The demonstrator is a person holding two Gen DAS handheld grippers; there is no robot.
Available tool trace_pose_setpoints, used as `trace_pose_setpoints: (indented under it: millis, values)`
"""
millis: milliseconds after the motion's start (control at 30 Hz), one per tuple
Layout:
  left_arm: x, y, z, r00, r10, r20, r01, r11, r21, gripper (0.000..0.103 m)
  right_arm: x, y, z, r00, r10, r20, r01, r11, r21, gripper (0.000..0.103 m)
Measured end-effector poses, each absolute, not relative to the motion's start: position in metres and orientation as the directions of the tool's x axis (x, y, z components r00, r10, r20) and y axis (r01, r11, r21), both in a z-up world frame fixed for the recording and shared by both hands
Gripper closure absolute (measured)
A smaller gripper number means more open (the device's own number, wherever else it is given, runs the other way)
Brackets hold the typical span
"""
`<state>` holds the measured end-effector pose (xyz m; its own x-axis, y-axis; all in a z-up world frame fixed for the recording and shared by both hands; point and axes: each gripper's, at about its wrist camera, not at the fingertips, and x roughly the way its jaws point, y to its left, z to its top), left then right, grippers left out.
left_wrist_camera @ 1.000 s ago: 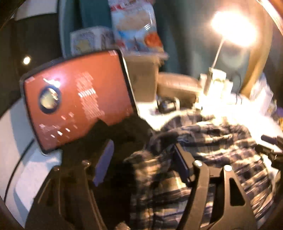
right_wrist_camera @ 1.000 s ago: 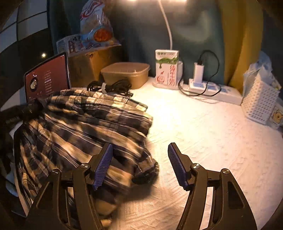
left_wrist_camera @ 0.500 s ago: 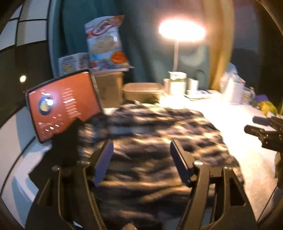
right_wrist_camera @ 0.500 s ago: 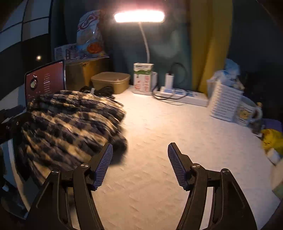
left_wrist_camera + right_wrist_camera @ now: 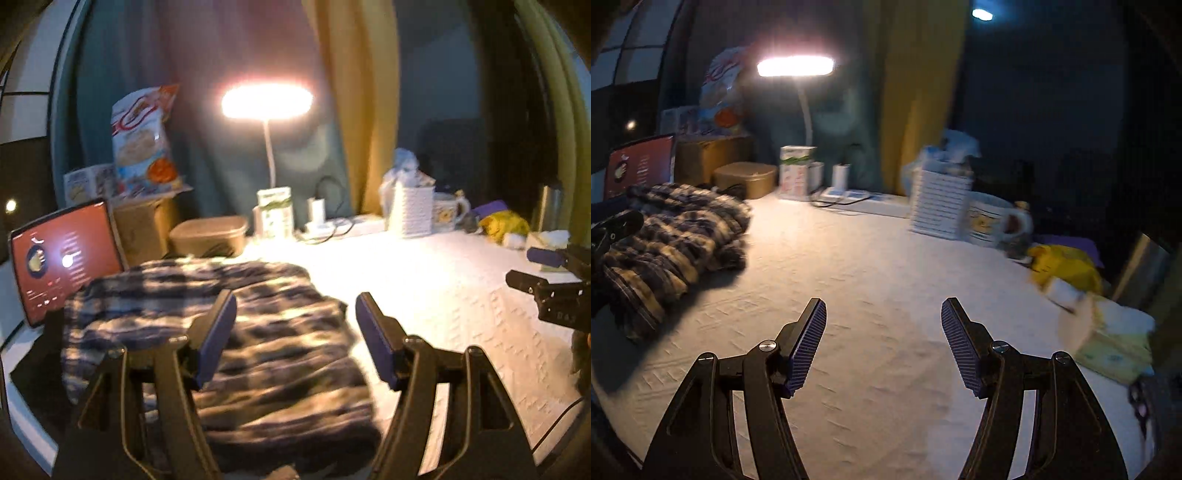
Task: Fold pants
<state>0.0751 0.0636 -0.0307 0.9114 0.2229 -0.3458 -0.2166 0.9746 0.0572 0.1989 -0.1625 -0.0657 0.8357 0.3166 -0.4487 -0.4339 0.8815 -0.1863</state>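
Both of your grippers are pulling back from the plaid pants [image 5: 221, 332], which a second ago were bunched between the left fingers and are now lying free in a folded heap on the white textured tablecloth [image 5: 443, 295]. Your left gripper [image 5: 295, 332] is hanging just above the near right part of the heap, its jaws spread wide and holding nothing; the left finger is crossing over the fabric in the picture, though you cannot tell whether it is touching. Your right gripper [image 5: 882, 339] is now looking further to the right than half a second ago, so the pants [image 5: 672, 236] are sitting well off to its left, near the table's left edge. Its jaws are wide apart too and gripping nothing, hovering over bare cloth.

Behind the heap, the red-screened tablet [image 5: 62, 262] is leaning upright at the left, beside the brown cardboard box [image 5: 144, 225] and the tan lidded container [image 5: 210, 236]. The desk lamp [image 5: 266, 100] is glowing at the back. To your right, the white slatted basket [image 5: 940, 205], the mug [image 5: 993, 219] and a yellow bag [image 5: 1063, 266] are coming into the right wrist view.
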Motion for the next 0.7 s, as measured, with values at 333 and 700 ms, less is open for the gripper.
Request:
trace_pose_setpoints:
  millis: [333,700]
  values:
    - [0.073,0.069,-0.037,0.935,0.219,-0.279,-0.232,0.973,-0.011,0.035,0.186,-0.204,-0.059,0.888,0.297,-0.352,-0.355,0.928,-0.111,0.035]
    - [0.077,0.076,-0.041,0.913,0.267,-0.308,-0.29,0.956,-0.03,0.035,0.194,-0.209,-0.06,0.898,0.237,-0.371,-0.29,0.953,-0.093,0.035]
